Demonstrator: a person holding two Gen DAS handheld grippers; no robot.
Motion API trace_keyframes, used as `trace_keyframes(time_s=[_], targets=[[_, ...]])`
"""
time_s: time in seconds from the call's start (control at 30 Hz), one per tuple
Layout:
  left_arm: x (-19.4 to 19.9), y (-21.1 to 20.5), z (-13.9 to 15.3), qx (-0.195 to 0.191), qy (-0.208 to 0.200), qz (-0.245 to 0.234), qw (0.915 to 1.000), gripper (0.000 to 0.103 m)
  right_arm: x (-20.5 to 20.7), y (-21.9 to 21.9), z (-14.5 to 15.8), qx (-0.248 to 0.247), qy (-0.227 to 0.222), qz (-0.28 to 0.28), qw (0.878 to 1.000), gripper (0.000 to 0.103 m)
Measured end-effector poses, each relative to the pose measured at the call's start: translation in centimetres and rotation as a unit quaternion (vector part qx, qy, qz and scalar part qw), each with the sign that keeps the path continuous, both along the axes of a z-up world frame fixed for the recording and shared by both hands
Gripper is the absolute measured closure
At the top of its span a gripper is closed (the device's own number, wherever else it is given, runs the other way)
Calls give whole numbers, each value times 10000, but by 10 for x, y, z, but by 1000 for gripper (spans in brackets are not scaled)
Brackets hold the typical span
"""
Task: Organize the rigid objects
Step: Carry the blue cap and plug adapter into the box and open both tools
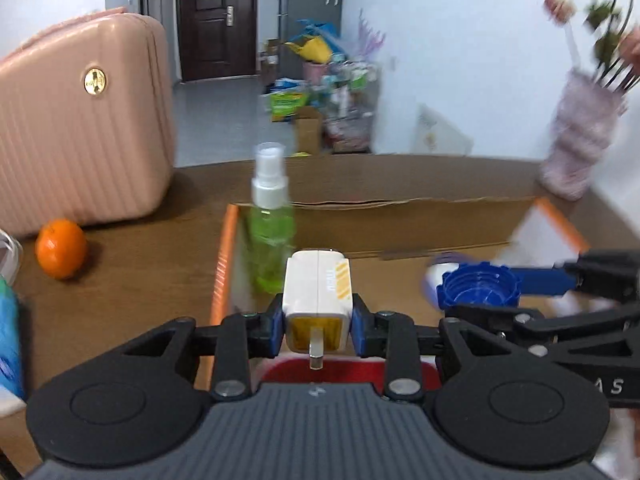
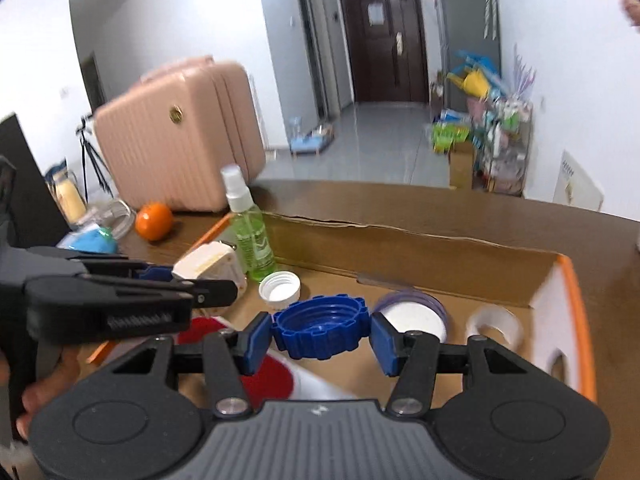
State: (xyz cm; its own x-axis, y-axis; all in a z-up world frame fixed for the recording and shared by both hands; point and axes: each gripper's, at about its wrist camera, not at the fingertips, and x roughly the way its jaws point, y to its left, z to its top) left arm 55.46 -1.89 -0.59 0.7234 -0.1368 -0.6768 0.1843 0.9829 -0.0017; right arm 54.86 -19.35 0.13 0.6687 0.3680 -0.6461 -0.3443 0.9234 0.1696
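Note:
My left gripper [image 1: 317,320] is shut on a white and yellow plug adapter [image 1: 318,286], its metal prong pointing back at the camera. It hangs over the left end of the open cardboard box [image 1: 400,216]. My right gripper [image 2: 320,338] is shut on a blue ribbed cap [image 2: 320,326], held with its hollow side up above the box floor. In the left wrist view the blue cap [image 1: 478,282] and the right gripper's fingers [image 1: 540,280] show at the right. In the right wrist view the left gripper [image 2: 188,280] with the adapter [image 2: 208,266] is at the left.
In the box stand a green spray bottle [image 2: 250,232], a white cap [image 2: 279,287], a purple-rimmed white lid [image 2: 414,316], a tape roll [image 2: 496,324] and a red and white item [image 2: 264,372]. An orange [image 1: 61,248], a pink suitcase [image 1: 80,120] and a vase [image 1: 576,140] stand on the brown table.

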Motion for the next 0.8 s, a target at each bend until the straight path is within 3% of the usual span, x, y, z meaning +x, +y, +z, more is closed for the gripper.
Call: trace_keyframes(time_s=[0.07,0.13,0.37,0.6,0.8], targets=[[10,4,-6,112,-22,95,9999,71,17,14,-10,-204,118,35,9997,50],[17,10,-11,-56,39,128,9999,71,32,26,-17,-384,225,62,9990,50],[17,13,-4,33,-7,2,10000,67,46,28,-27,-271,352,1,9990,45],[-5,24,21,20,-256,4,9997,55,25,10,5,-81,47,-130,9999,39],[-54,28,56,12,-584,-129,9982,43,-23,-14,46,-300,-369,-249,9986,32]])
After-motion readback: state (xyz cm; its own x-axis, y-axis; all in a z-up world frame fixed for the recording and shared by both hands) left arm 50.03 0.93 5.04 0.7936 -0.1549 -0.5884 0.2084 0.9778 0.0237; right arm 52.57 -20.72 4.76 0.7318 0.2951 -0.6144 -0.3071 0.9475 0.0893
